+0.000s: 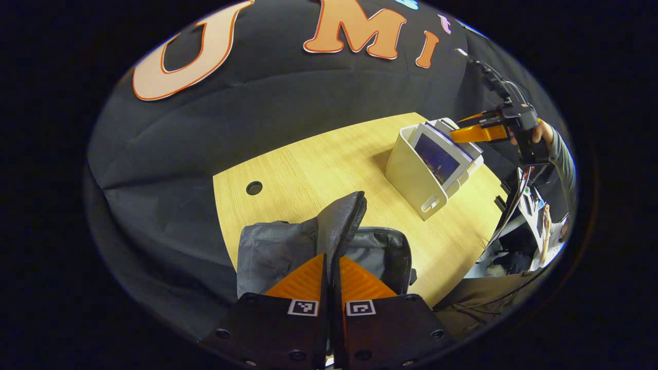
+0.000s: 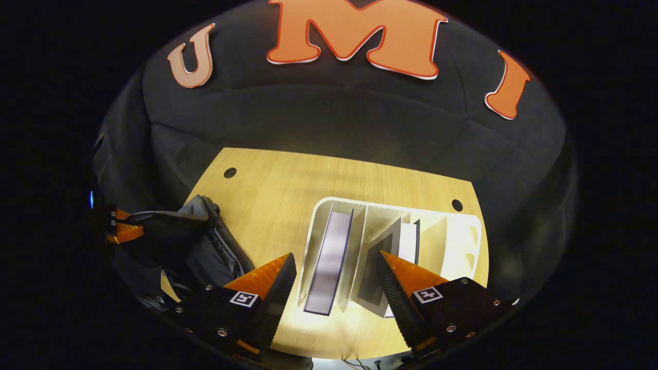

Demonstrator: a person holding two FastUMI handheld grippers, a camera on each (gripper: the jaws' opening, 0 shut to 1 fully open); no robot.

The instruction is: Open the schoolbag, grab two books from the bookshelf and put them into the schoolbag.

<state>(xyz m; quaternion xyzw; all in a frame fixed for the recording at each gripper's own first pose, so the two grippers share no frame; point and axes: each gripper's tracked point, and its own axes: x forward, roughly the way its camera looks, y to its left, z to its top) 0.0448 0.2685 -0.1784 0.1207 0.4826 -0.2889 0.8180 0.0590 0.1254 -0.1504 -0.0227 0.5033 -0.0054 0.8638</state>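
Right gripper sits above the bookshelf, jaws spread wide with the purple-edged book in the gap between them, nothing touched yet. Left gripper has its jaws pressed together, pinching the schoolbag's flap and holding it upright.

Risks as I judge them:
- the second book leans just beside it at 3 o'clock; the right finger could catch that one too or knock it flat
- thin upright spine, a shallow pinch may slip once lifted
- white rack looks light (could tip or slide if the book drags on a divider)
- flap drops if the left pinch slackens, closing the mouth

Schoolbag: grey soft fabric, zipper open, slumped on the wooden table at 9 o'clock of the bookshelf, well apart from it. In the left gripper view the shelf stands at 2 o'clock.
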